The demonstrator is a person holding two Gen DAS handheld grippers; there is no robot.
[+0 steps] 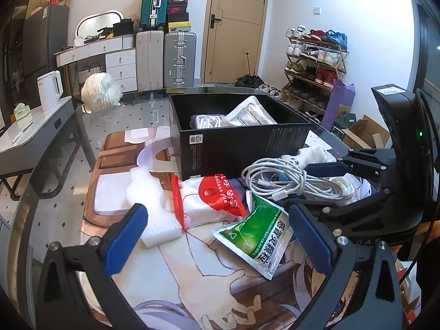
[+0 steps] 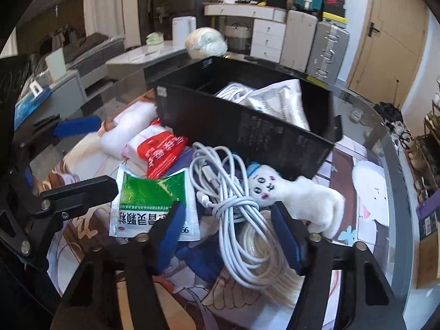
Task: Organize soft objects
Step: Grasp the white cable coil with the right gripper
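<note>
Both fingers [image 1: 217,236] [image 2: 229,229] spread, empty; one plush toy [image 2: 297,192], one black box [image 1: 236,140], two pouches outside.

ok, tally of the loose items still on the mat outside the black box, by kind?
Cable bundles: 2, white charging cable and cream cord
Printed pouches: 2, green and red
Foam pieces: 1
Plush toys: 1
Total: 6

Bright daylight, sharp centre, glassy table glare, heavy fisheye bending, dark corners.
</note>
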